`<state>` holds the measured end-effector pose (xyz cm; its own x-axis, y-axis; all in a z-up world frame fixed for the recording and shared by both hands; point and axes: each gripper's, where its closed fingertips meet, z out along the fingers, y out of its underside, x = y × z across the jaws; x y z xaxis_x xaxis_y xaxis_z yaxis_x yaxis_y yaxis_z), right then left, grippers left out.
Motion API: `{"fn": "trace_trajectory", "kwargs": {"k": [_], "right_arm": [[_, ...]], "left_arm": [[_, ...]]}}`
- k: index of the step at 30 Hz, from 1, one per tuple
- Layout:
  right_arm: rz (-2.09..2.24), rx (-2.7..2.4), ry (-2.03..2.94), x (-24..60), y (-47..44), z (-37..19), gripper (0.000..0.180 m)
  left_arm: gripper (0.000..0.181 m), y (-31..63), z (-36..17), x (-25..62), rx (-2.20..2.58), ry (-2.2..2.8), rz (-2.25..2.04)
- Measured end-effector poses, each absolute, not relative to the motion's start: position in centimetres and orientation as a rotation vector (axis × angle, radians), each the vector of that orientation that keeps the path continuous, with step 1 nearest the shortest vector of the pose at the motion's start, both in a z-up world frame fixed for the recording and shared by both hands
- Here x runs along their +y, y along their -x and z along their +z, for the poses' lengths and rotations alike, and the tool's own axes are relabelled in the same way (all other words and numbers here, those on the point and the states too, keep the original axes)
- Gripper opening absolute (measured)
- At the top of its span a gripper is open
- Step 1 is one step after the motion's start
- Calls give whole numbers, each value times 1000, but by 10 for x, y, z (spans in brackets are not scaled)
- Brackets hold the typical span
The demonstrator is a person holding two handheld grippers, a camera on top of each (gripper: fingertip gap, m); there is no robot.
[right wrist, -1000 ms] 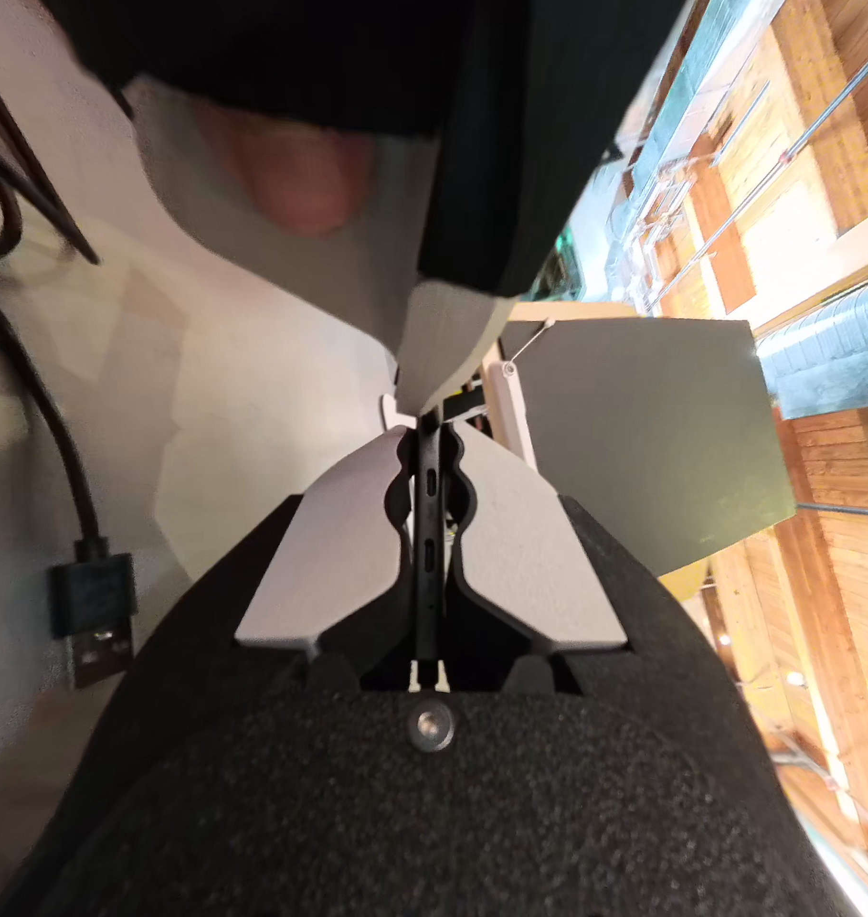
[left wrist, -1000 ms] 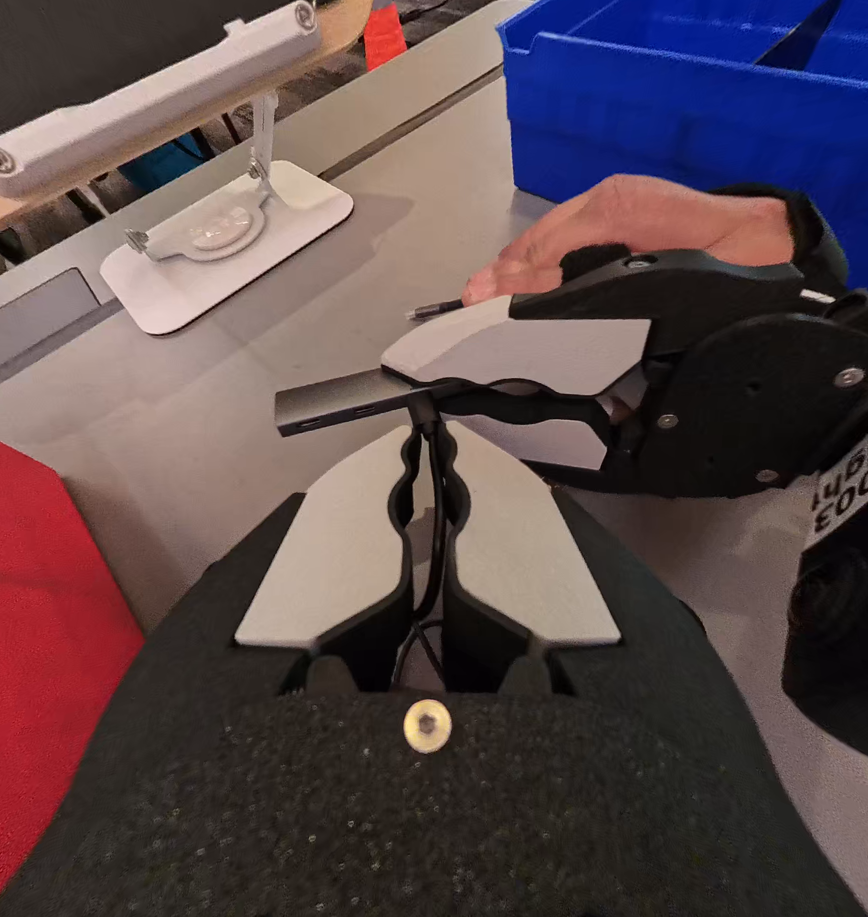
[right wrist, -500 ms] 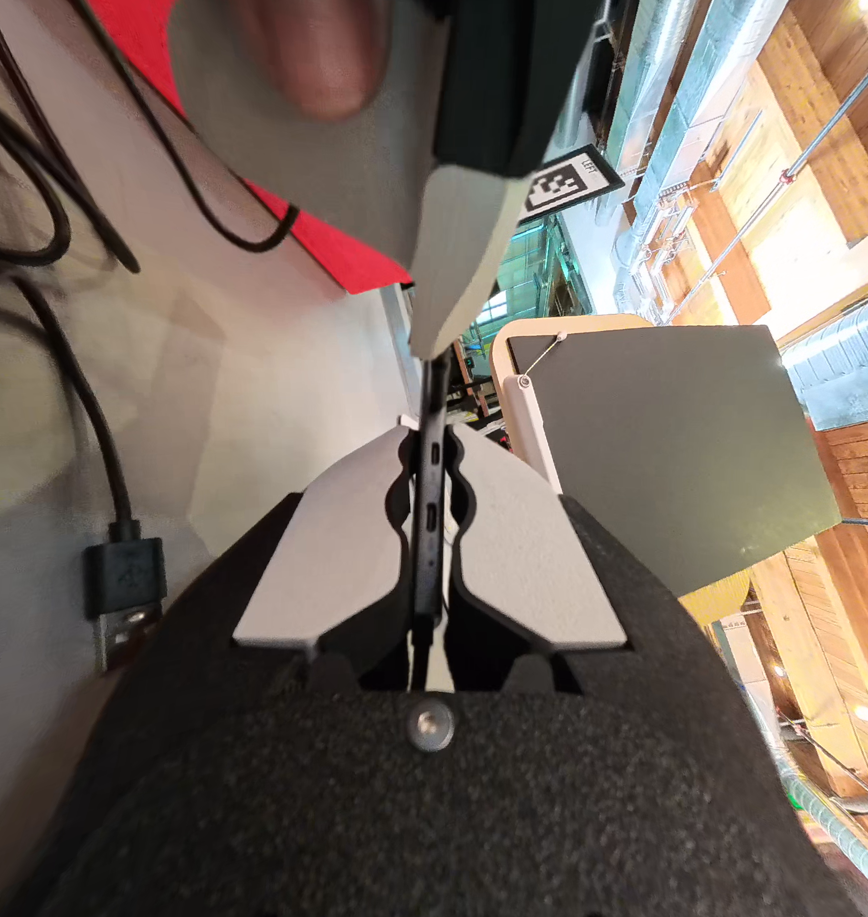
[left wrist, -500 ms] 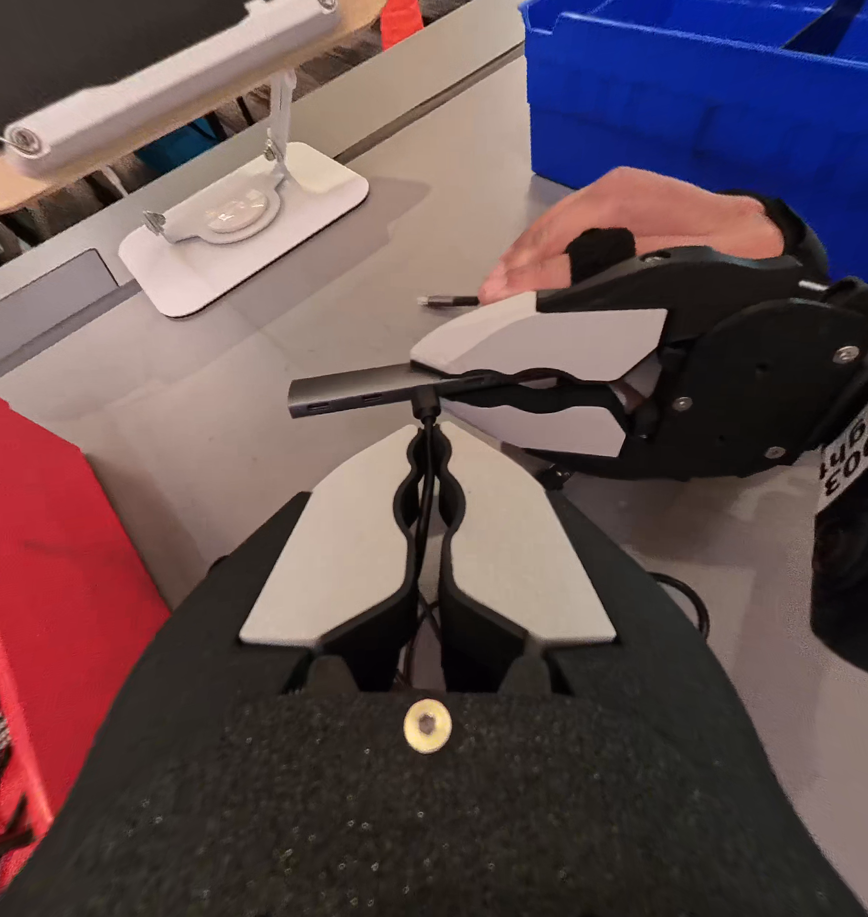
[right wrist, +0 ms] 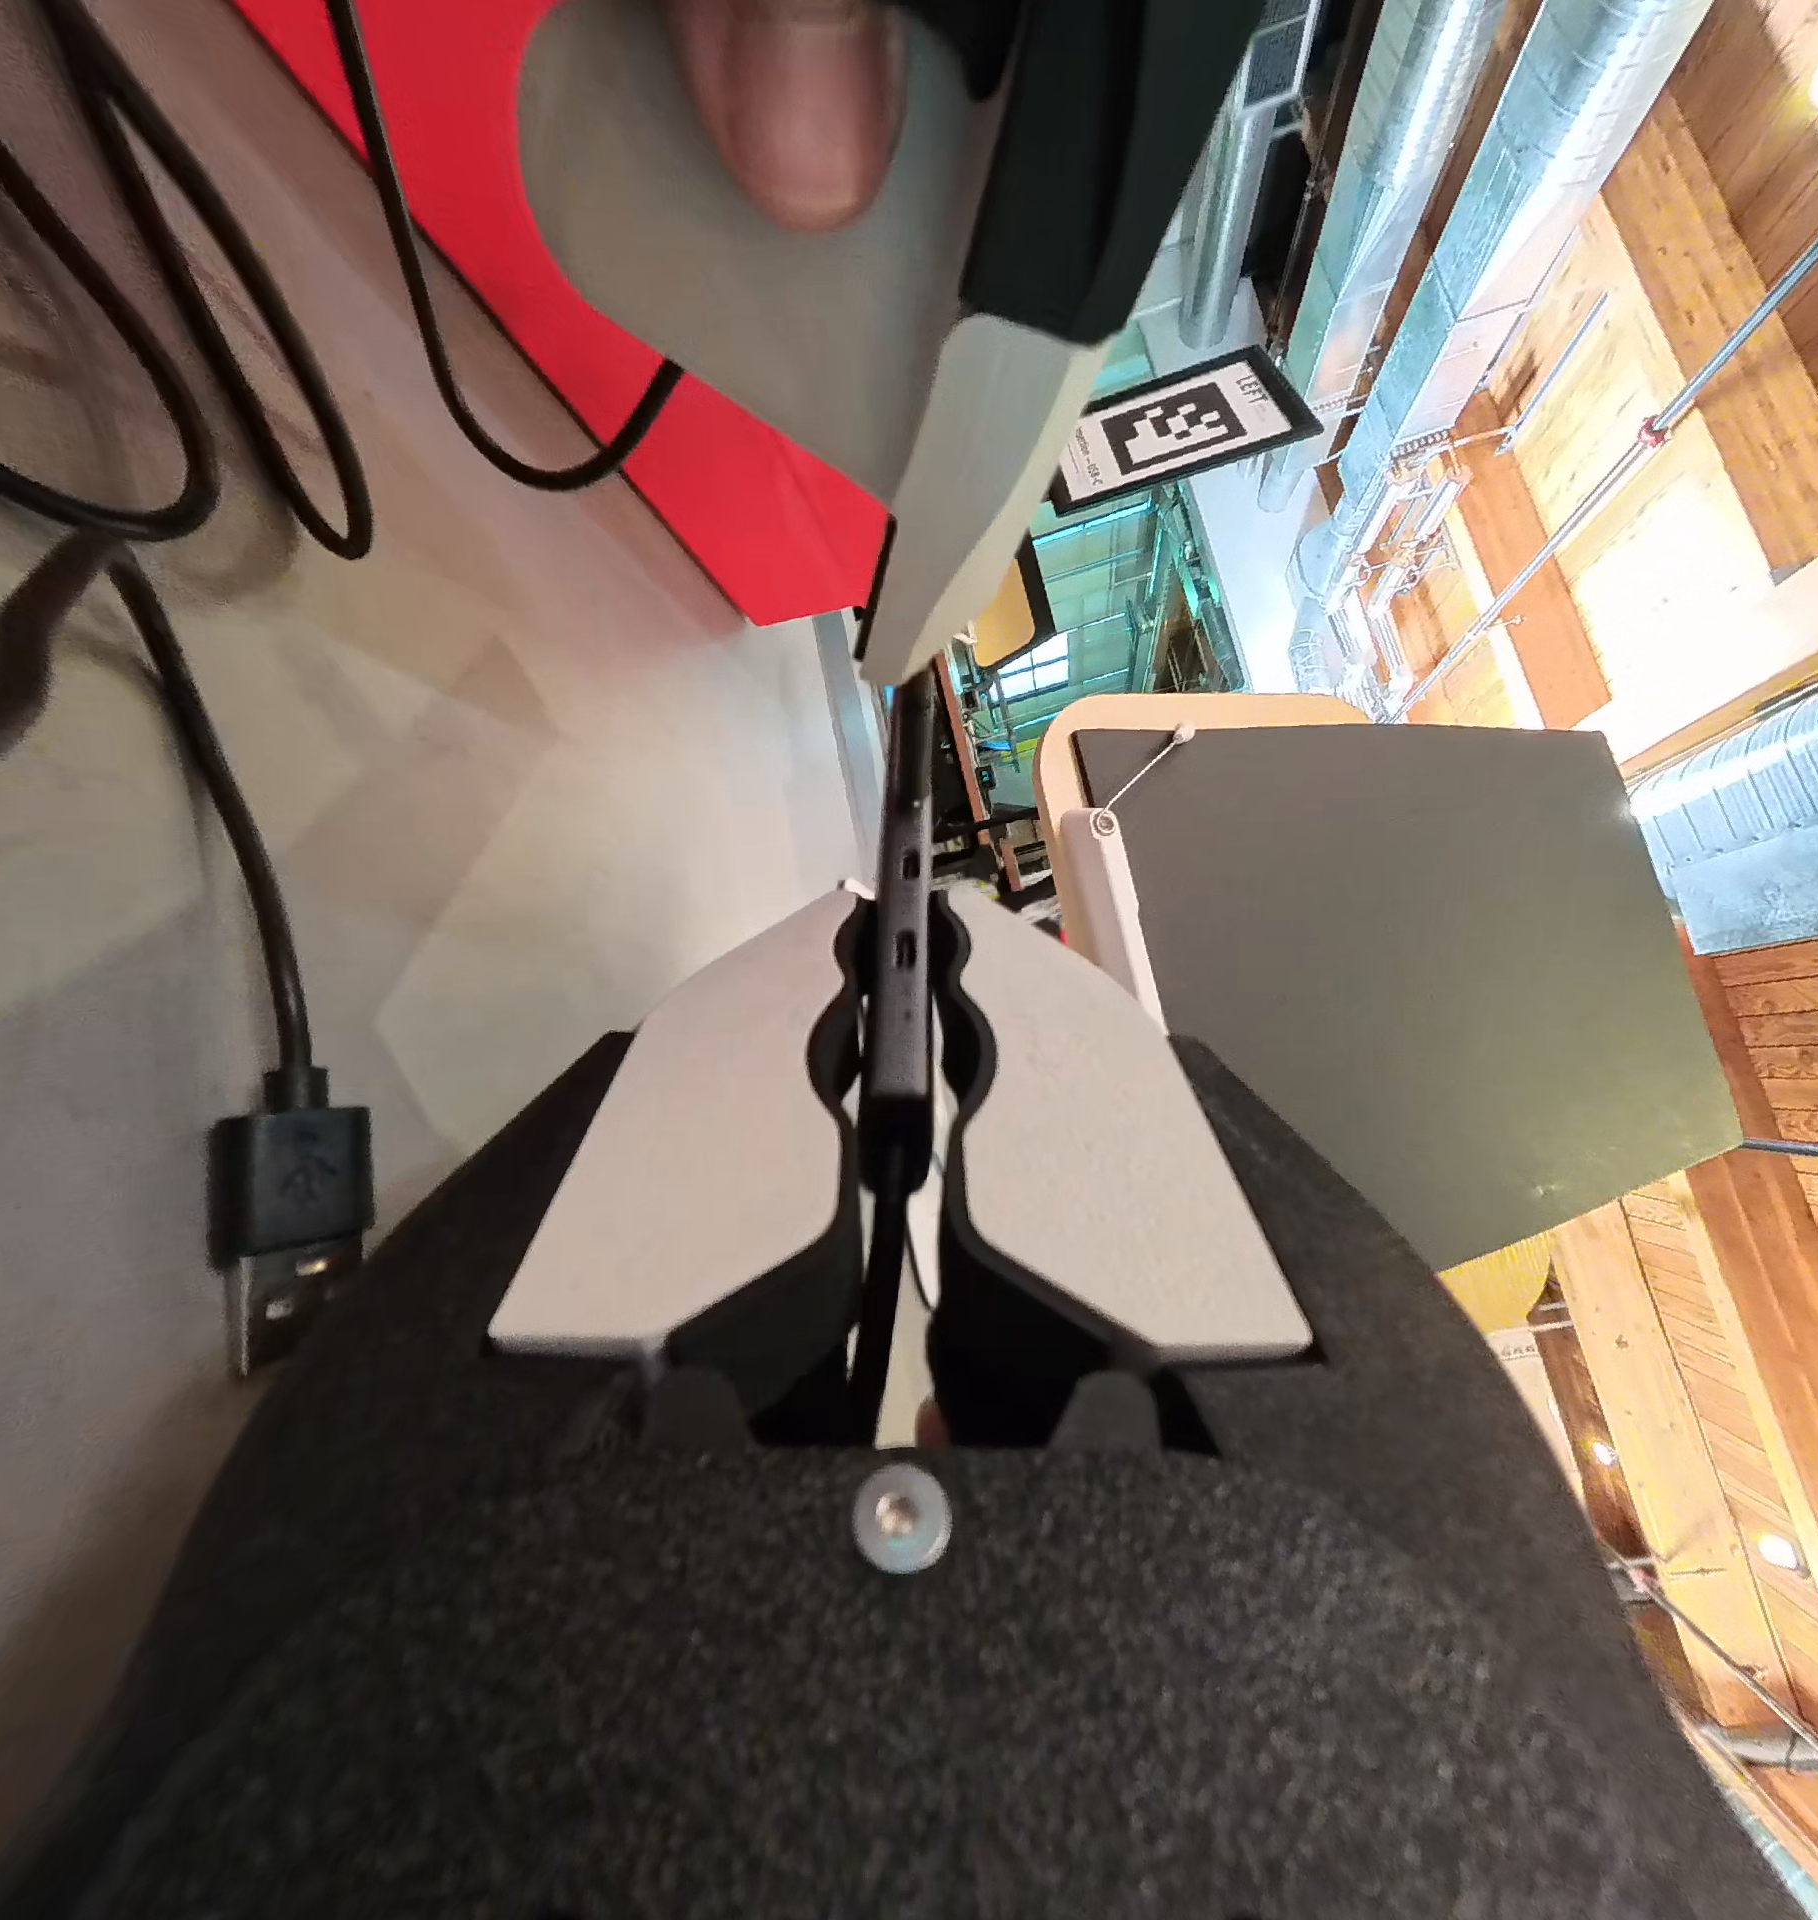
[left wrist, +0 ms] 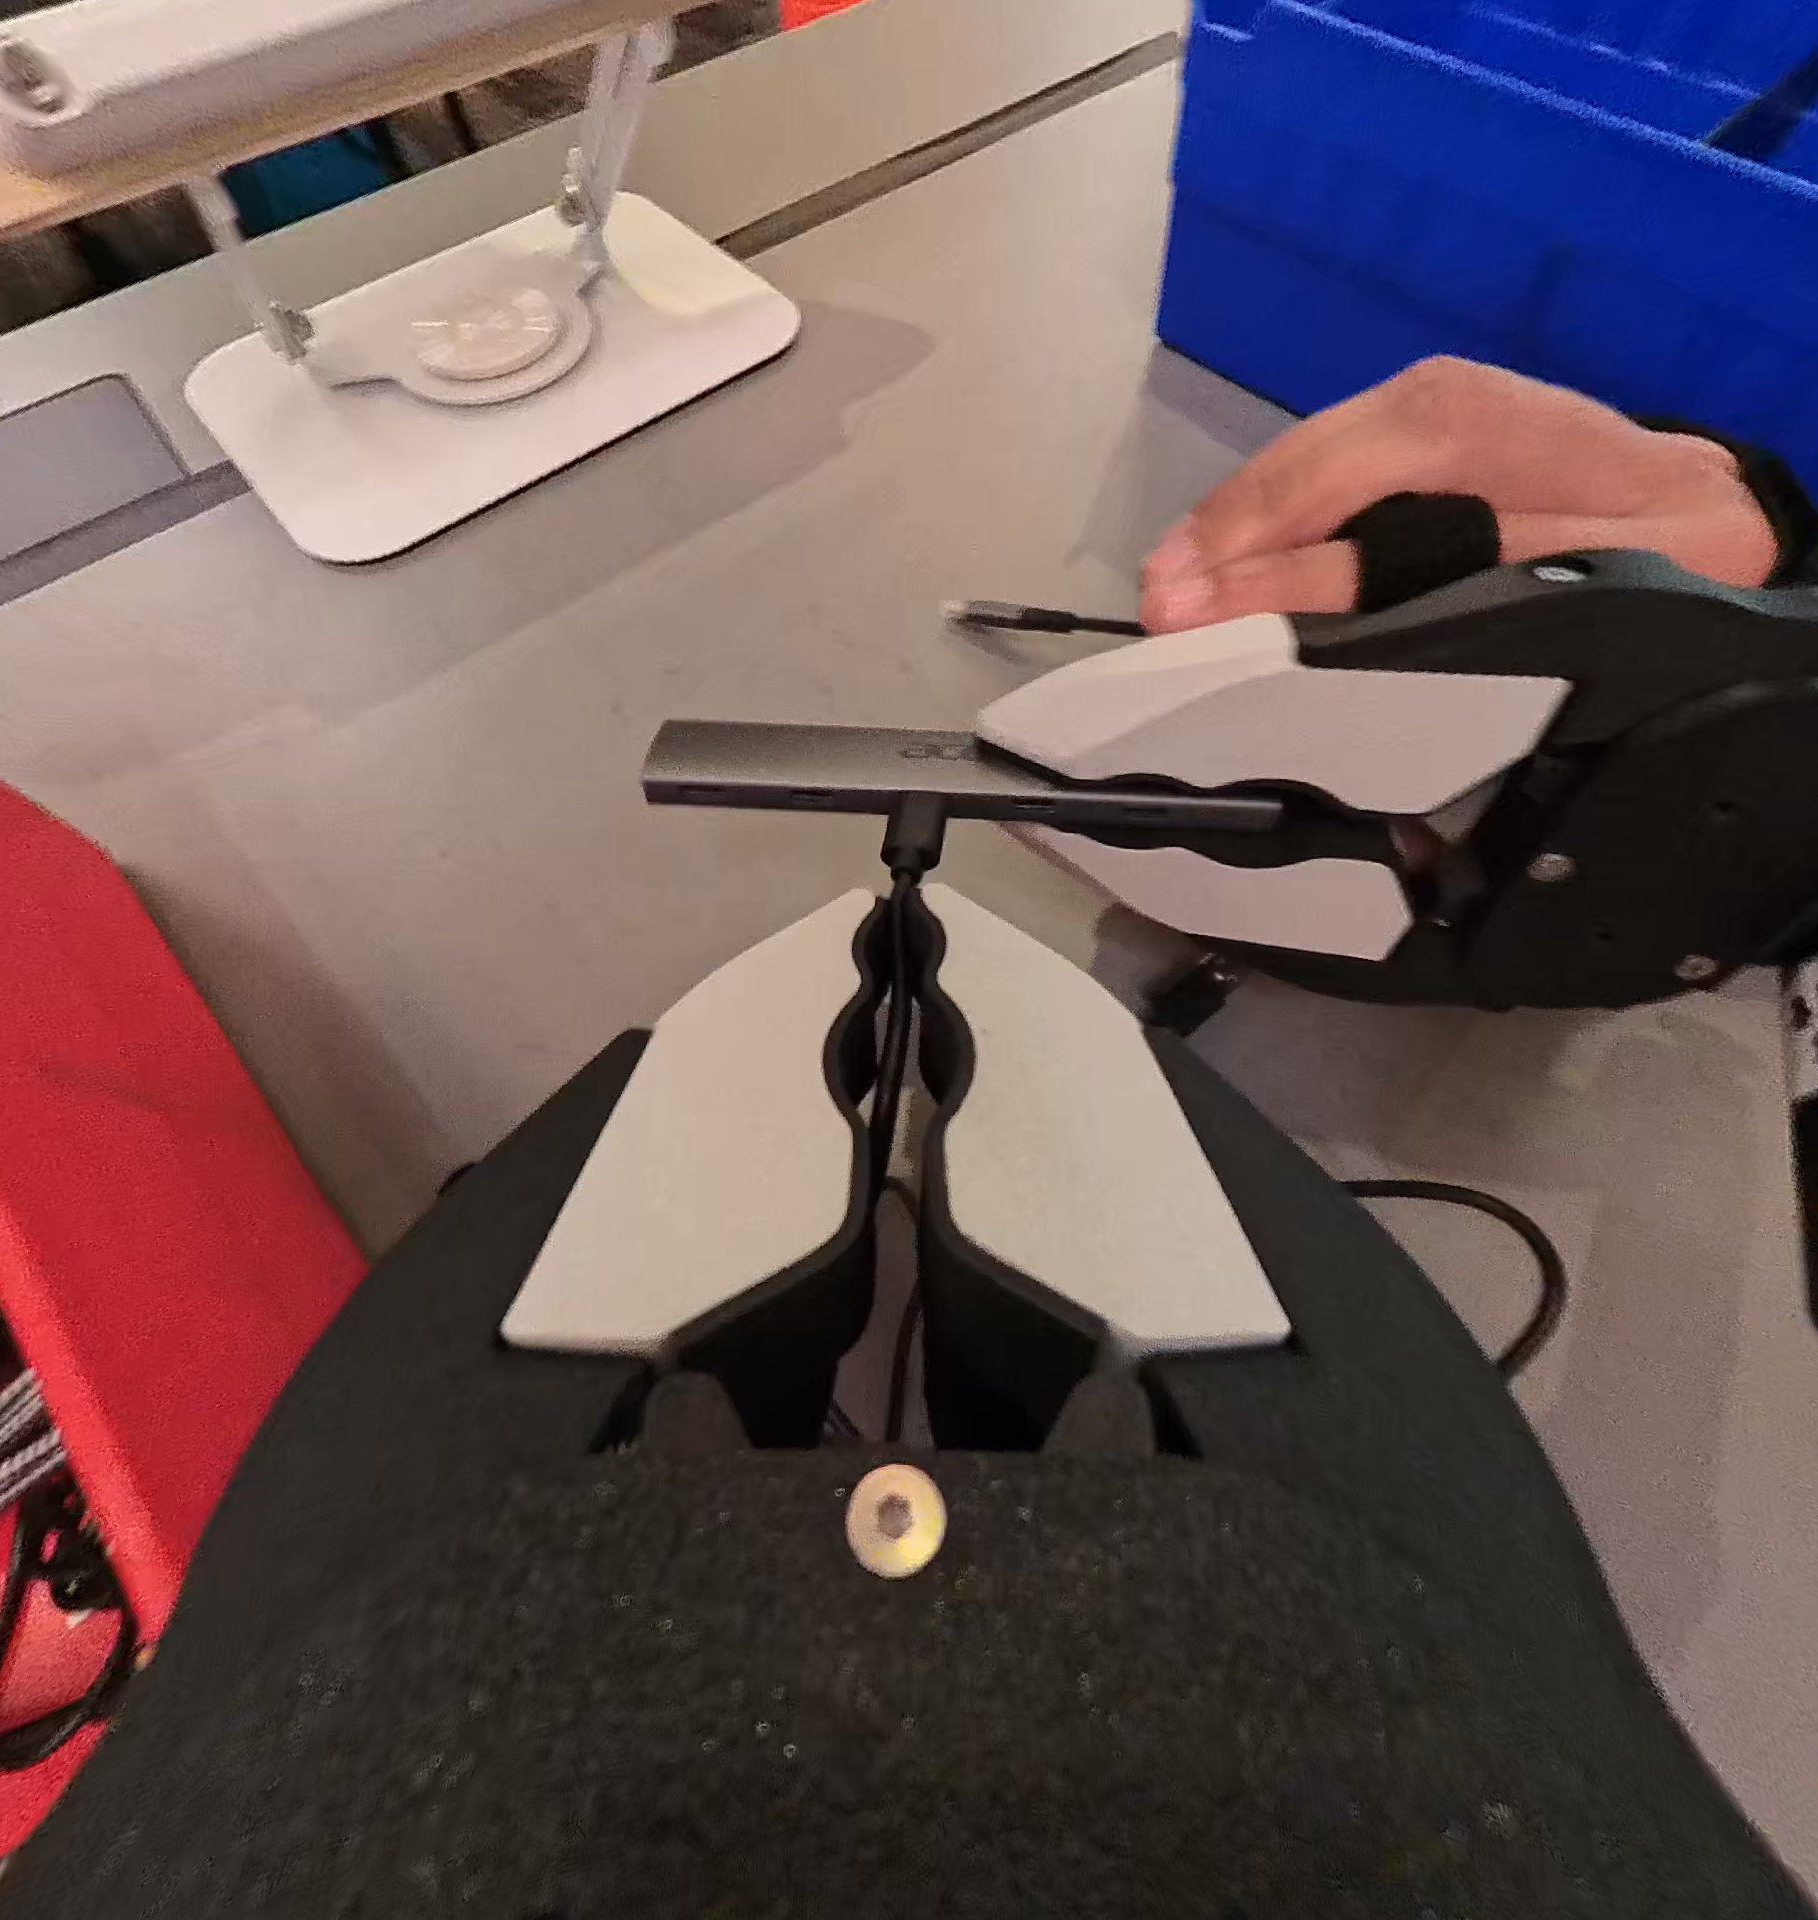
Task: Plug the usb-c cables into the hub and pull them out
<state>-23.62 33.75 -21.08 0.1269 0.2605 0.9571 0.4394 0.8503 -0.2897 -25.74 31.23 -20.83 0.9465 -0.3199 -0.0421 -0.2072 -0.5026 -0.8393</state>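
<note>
In the left wrist view a slim grey hub (left wrist: 801, 753) is held level above the table. A black USB-C plug (left wrist: 915, 831) sits in a port on its near edge. My left gripper (left wrist: 900, 894) is shut on the black cable (left wrist: 889, 1039) just behind that plug. My right gripper (left wrist: 1019, 784) comes in from the right and is shut on the hub's right end. In the right wrist view my right gripper (right wrist: 900, 904) clamps the hub (right wrist: 905, 997) edge-on. The left gripper's finger (right wrist: 946, 520) reaches down to the hub's far part.
A blue bin (left wrist: 1507, 208) stands at the back right and a red bin (left wrist: 74, 1091) at the left. A white stand base (left wrist: 489, 416) sits behind. A loose USB-C plug (left wrist: 1030, 620) lies by the person's hand (left wrist: 1456, 488). A USB-A plug (right wrist: 287, 1205) and black cables lie on the table. My two grippers' fingertips are within a few centimetres of each other.
My left jaws have closed from a small gap onto the cable behind the plug. The plug now shows clear of the fingertips and stays in the hub. The right gripper keeps its hold.
</note>
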Motion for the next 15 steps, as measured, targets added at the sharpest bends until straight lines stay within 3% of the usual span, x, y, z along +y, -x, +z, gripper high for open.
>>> {"fn": "trace_trajectory", "kwargs": {"k": [13, 15], "right_arm": [[-10, -1437, 578, 333, 229, -199, 10], [-15, -1433, 589, 337, 227, -201, 10]], "left_arm": [[3, 250, -191, 306, 333, 2056, -330], [27, 248, -171, 292, 311, 2000, -330]]}}
